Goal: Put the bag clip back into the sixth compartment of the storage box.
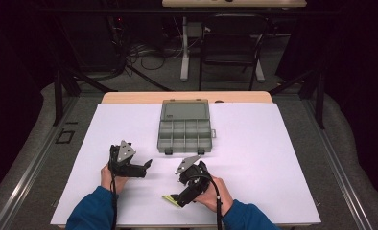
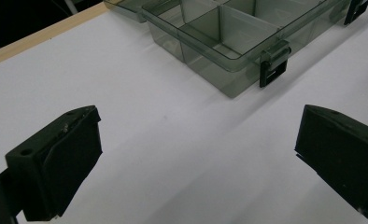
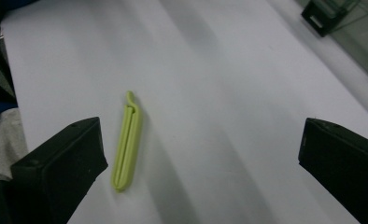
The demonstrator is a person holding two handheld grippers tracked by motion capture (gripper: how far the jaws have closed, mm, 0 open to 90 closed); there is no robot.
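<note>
Your right gripper [image 3: 198, 154] is down low over the white table [image 1: 273, 158], jaws spread wide apart with nothing between the pads, and the yellow-green clip [image 3: 127, 142] lies flat on the table just inside your left-hand jaw in the right gripper view, close beside that pad but not touching it as far as you can see. The clip runs lengthwise along the line of the jaws, its curled end pointing away from you. From the high view the clip [image 1: 170, 199] peeks out beneath your right gripper [image 1: 183, 195], at the near side of the table, right by your hand. Between the clip and your other jaw there is just bare white surface. Your left gripper [image 2: 196, 158] is also wide open, jaws well apart and holding nothing, and it looks across open table toward the grey compartment box [image 2: 229, 37], which sits ahead of those jaws with its lid swung back and a black latch [image 2: 273, 67] on the near wall. In the high view your left gripper [image 1: 146, 165] hangs beside the right one, the two apart, and the box [image 1: 184, 127] lies beyond both, well away from the clip.
</note>
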